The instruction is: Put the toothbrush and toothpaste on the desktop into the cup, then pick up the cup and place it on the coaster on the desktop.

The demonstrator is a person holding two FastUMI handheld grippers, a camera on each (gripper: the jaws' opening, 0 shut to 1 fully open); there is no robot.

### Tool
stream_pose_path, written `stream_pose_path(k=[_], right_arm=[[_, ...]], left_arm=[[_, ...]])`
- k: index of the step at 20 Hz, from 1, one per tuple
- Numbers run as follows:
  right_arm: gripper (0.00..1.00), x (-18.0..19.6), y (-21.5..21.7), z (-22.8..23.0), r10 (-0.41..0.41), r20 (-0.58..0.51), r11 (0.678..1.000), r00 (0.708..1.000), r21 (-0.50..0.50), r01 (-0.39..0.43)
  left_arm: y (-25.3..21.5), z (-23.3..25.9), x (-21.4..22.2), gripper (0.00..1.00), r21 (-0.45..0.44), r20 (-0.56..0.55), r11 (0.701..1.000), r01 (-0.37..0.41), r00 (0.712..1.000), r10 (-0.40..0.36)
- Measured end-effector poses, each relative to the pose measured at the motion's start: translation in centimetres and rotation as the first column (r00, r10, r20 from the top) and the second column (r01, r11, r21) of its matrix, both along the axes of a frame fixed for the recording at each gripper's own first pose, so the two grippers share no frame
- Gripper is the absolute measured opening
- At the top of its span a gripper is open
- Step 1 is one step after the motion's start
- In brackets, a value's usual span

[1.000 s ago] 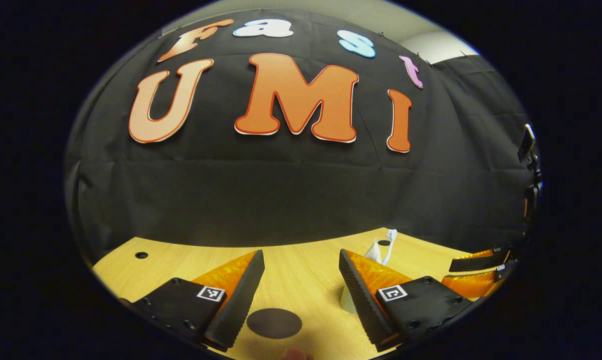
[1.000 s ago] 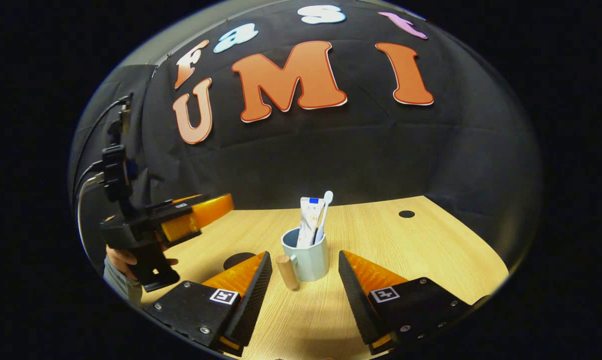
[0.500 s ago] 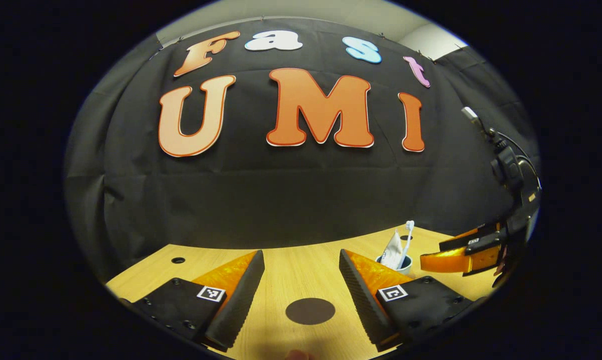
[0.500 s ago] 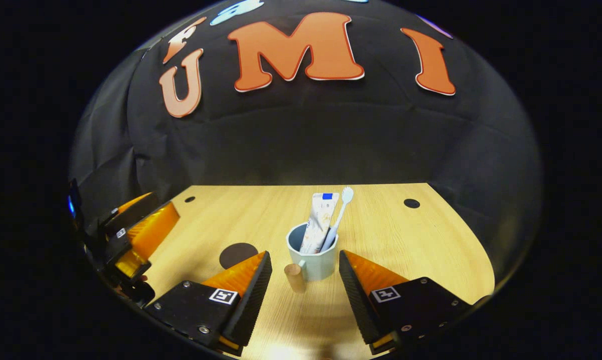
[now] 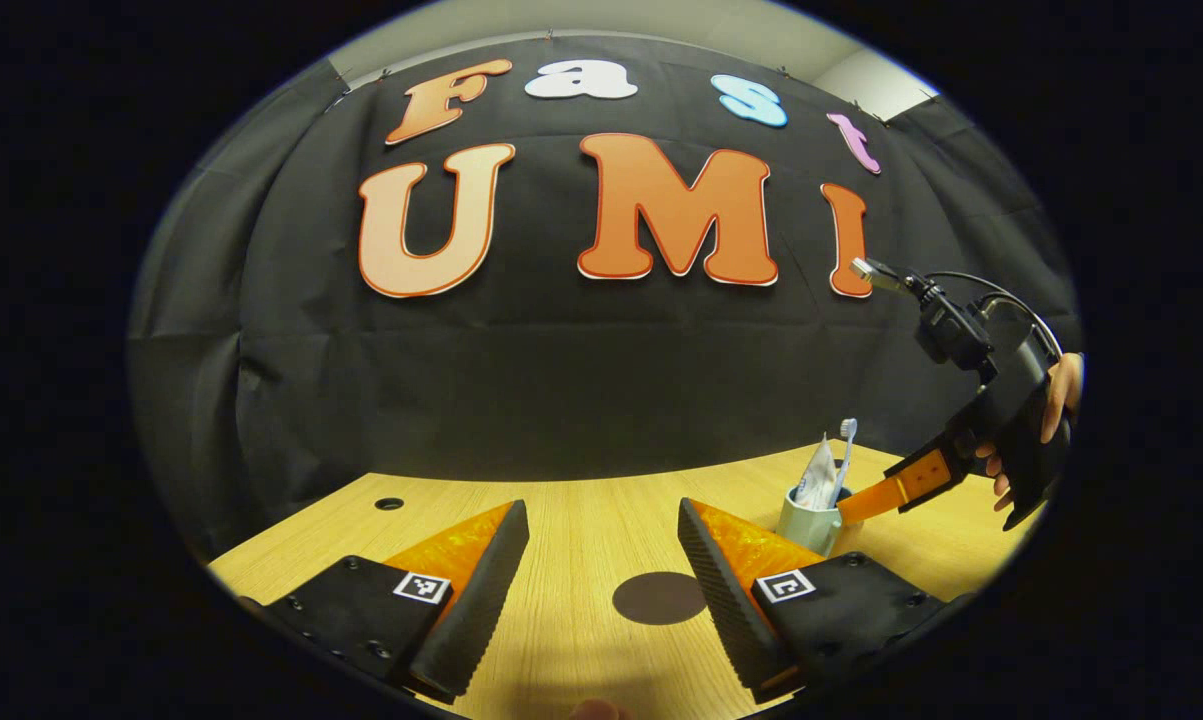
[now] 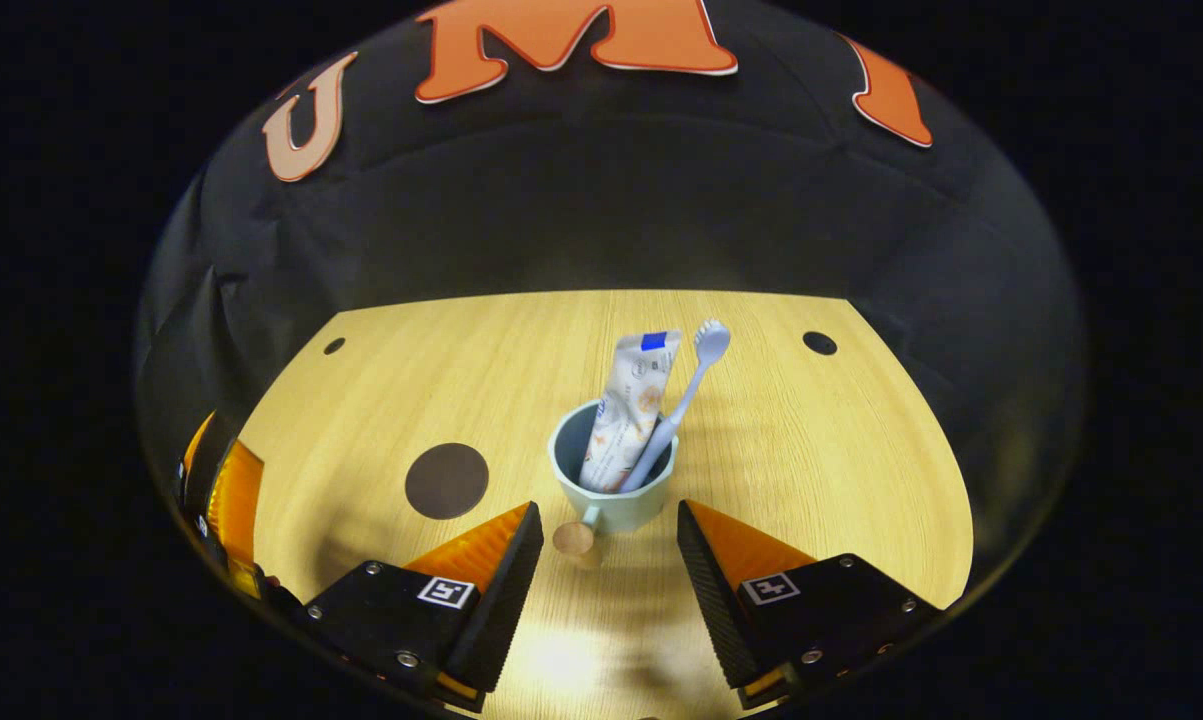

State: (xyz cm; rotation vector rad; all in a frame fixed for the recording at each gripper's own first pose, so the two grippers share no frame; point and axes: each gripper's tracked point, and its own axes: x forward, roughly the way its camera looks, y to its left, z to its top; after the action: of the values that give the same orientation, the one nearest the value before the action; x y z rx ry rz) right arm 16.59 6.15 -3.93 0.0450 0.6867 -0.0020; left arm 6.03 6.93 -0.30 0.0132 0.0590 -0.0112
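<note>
I count one cup, one toothbrush, one toothpaste tube — one coaster, two desk holes, two grippers.

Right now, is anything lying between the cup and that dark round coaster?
No. In the right gripper view, only bare wooden desktop lies between the cup, holding the toothpaste and toothbrush, and the coaster.

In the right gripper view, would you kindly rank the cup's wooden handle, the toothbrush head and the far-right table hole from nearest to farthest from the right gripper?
Right gripper, jaws open:
1. Wooden handle, just ahead, slightly left of centre.
2. Toothbrush head, above the cup, right of the toothpaste.
3. Table hole, far right, near the back edge.
</note>
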Motion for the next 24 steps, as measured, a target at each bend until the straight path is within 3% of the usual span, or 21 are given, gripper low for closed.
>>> stream_pose_path(k=[4,5,7,10,14,17,18,19,20,21,22,23,24], right_arm=[[0.82,0.8,-0.3,-2.0,-0.024,-0.109,1.0,0.994,0.016,0.026],[0.79,1.0,-0.4,-2.2,-0.031,-0.122,1.0,0.992,0.001,0.031],[0.83,1.6,-1.0,-2.7,-0.044,-0.139,0.998,0.989,-0.044,0.038],[0.81,2.0,-0.4,-3.3,-0.036,-0.172,0.999,0.984,-0.027,0.032],[0.59,2.2,0.3,-4.5,-0.018,-0.214,1.0,0.977,-0.002,0.018],[0.52,2.2,0.3,-4.9,-0.017,-0.217,1.0,0.976,-0.007,0.016],[0.43,2.0,0.3,-4.9,-0.023,-0.224,1.0,0.974,0.002,0.024],[0.27,1.7,0.2,-3.7,-0.029,-0.212,1.0,0.977,0.003,0.031],[0.27,1.8,0.1,-3.8,-0.026,-0.214,1.0,0.976,-0.004,0.025],[0.19,2.0,0.2,-3.9,-0.025,-0.207,1.0,0.978,-0.008,0.024],[0.24,2.0,0.3,-4.2,-0.021,-0.207,1.0,0.978,-0.012,0.018],[0.17,2.0,0.4,-4.2,-0.012,-0.207,1.0,0.978,-0.01,0.01],[0.2,1.9,0.5,-4.2,-0.002,-0.213,1.0,0.977,0.005,0.003]], left_arm=[[1.1,-0.5,-0.3,0.95,0.0,-0.004,1.0,-0.017,1.0,0.017],[1.3,-0.5,-0.3,0.95,-0.002,-0.005,1.0,-0.02,1.0,0.02],[1.6,-0.8,-0.5,0.95,-0.008,-0.012,1.0,-0.024,1.0,0.023],[1.7,-1.3,-0.6,0.95,-0.018,-0.024,1.0,-0.022,0.999,0.022],[1.4,-2.0,-1.0,0.95,-0.017,-0.04,1.0,-0.013,0.999,0.012],[1.6,-2.4,-1.2,0.95,-0.01,-0.046,1.0,-0.012,0.999,0.012],[1.7,-2.6,-1.3,0.95,-0.012,-0.051,1.0,-0.012,0.999,0.012],[1.6,-2.7,-1.3,0.95,-0.017,-0.056,1.0,-0.013,0.998,0.012],[1.7,-2.8,-1.3,0.95,-0.022,-0.059,1.0,-0.014,0.998,0.012],[1.8,-3.0,-1.5,0.95,-0.026,-0.062,1.0,-0.015,0.998,0.014],[2.0,-3.2,-1.6,0.95,-0.03,-0.065,0.999,-0.017,0.998,0.015],[2.0,-3.3,-1.7,0.95,-0.033,-0.069,0.999,-0.018,0.997,0.016],[2.1,-3.5,-1.7,0.95,-0.036,-0.072,0.999,-0.021,0.997,0.018]])
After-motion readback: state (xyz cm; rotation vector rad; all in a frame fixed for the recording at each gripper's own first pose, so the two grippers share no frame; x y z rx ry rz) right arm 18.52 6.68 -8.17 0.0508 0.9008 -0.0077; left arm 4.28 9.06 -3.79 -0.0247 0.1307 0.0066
